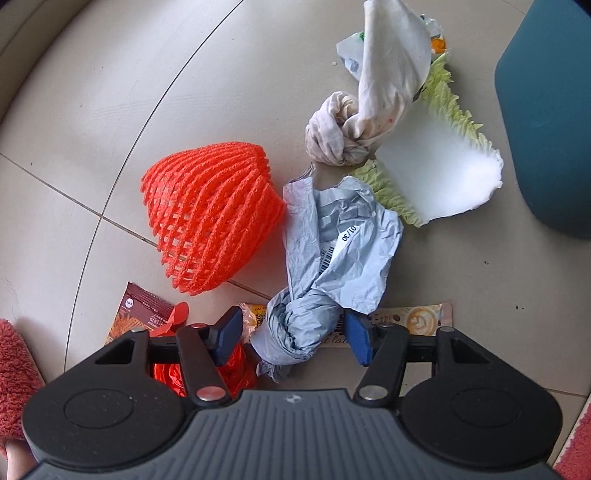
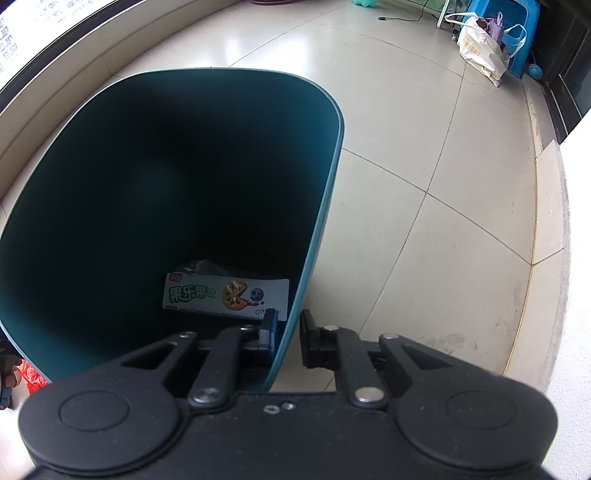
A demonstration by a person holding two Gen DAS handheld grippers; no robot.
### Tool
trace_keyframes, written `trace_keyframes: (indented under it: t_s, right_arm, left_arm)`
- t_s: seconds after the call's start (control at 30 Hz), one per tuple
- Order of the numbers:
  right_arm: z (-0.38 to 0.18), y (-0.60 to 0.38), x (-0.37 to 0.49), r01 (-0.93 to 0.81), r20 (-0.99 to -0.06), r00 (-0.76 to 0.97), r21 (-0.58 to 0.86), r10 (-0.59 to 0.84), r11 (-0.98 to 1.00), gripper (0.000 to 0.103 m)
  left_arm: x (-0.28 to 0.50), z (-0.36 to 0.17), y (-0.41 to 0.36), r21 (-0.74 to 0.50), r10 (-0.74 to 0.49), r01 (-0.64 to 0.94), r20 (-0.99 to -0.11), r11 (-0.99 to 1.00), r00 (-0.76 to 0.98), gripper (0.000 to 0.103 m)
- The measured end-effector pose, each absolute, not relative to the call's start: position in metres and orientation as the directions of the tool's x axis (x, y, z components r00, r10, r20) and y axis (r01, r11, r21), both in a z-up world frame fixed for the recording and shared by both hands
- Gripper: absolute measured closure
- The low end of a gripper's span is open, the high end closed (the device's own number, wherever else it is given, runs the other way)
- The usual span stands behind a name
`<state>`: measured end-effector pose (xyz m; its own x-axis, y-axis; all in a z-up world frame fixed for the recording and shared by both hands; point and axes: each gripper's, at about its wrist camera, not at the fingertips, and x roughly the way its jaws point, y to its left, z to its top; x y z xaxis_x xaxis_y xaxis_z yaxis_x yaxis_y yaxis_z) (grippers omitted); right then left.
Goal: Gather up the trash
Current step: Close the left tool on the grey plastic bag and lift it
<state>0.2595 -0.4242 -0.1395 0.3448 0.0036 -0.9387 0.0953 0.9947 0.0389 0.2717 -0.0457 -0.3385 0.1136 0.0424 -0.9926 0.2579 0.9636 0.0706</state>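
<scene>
In the left wrist view my left gripper (image 1: 293,334) is open, its blue pads on either side of the knotted end of a crumpled grey plastic bag (image 1: 332,251) on the floor; contact is unclear. Around it lie an orange foam net (image 1: 210,218), a knotted dirty white cloth (image 1: 369,107), a cabbage leaf (image 1: 439,166), a coffee sachet (image 1: 417,317) and a brown wrapper (image 1: 140,312). In the right wrist view my right gripper (image 2: 288,332) straddles the right wall of the teal bin (image 2: 317,206), nearly shut on it. A biscuit wrapper (image 2: 225,297) lies inside.
The teal bin also shows at the right edge of the left wrist view (image 1: 546,118). Red plastic (image 1: 236,369) lies under the left gripper. A fluffy red slipper (image 1: 14,369) is at the left. A white shopping bag (image 2: 480,51) and blue stool (image 2: 517,33) stand far off.
</scene>
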Motion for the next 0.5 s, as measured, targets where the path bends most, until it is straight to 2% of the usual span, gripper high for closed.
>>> trace_keyframes:
  t_s: [0.03,0.23,0.27,0.3,0.5]
  right_arm:
    - [-0.140,-0.424,0.260,0.092,-0.940,0.341,0.036,0.003,0.995,0.092]
    - [-0.142,-0.423,0.265,0.088,-0.943,0.333,0.032,0.001,0.996,0.092]
    - [-0.142,-0.424,0.265,0.088,-0.943,0.334,0.033,0.002,0.996,0.092]
    - [-0.142,-0.424,0.265,0.088,-0.942,0.335,0.034,0.002,0.996,0.092]
    - [-0.142,-0.423,0.262,0.088,-0.940,0.342,0.034,0.002,0.996,0.092]
  left_arm:
    - [0.274,-0.343,-0.044,0.062,0.036,0.248,-0.994,0.967,0.104,0.053]
    - [0.275,-0.347,-0.039,0.079,0.053,0.231,-0.992,0.970,0.119,0.056]
    - [0.275,-0.345,-0.039,0.083,0.055,0.230,-0.990,0.970,0.126,0.065]
    - [0.274,-0.343,-0.040,0.086,0.056,0.230,-0.990,0.969,0.132,0.066]
    - [0.268,-0.330,-0.043,0.122,0.086,0.222,-0.983,0.967,0.164,0.066]
